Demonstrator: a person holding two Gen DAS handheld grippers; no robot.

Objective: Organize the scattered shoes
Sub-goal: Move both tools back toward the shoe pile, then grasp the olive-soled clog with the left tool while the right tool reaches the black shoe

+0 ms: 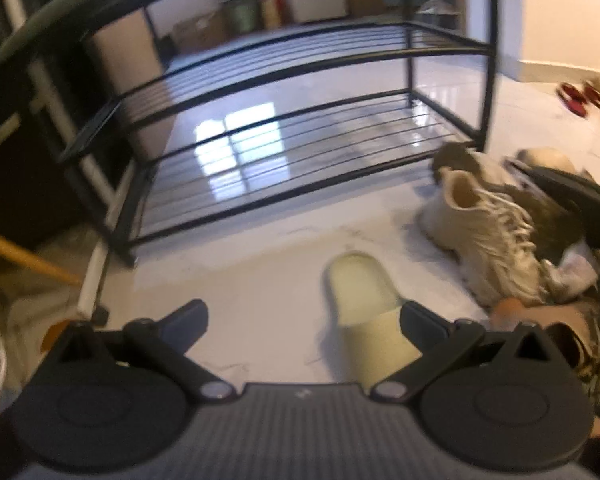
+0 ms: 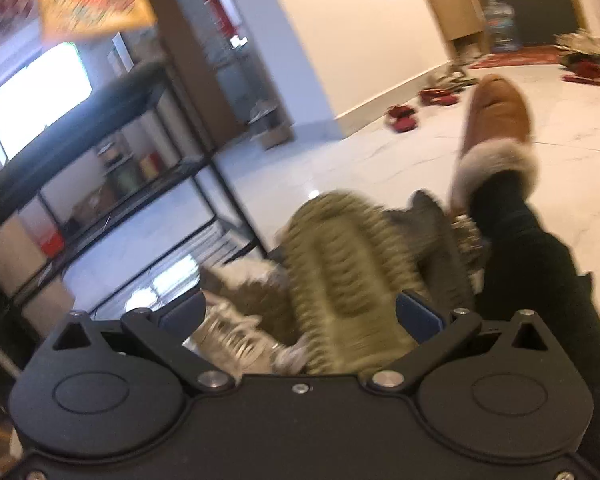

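- Left gripper [image 1: 304,322]: jaws spread, empty, above pale slipper [image 1: 366,308] on floor [image 1: 240,280] before bare shoe rack [image 1: 300,140], probably lining up a pickup.
- Right gripper [image 2: 300,312]: jaws wide, over olive ribbed shoe [image 2: 348,276]; not yet clamped.

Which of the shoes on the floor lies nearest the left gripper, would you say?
The pale green slipper, right by the left gripper; the beige sneaker lies farther off.
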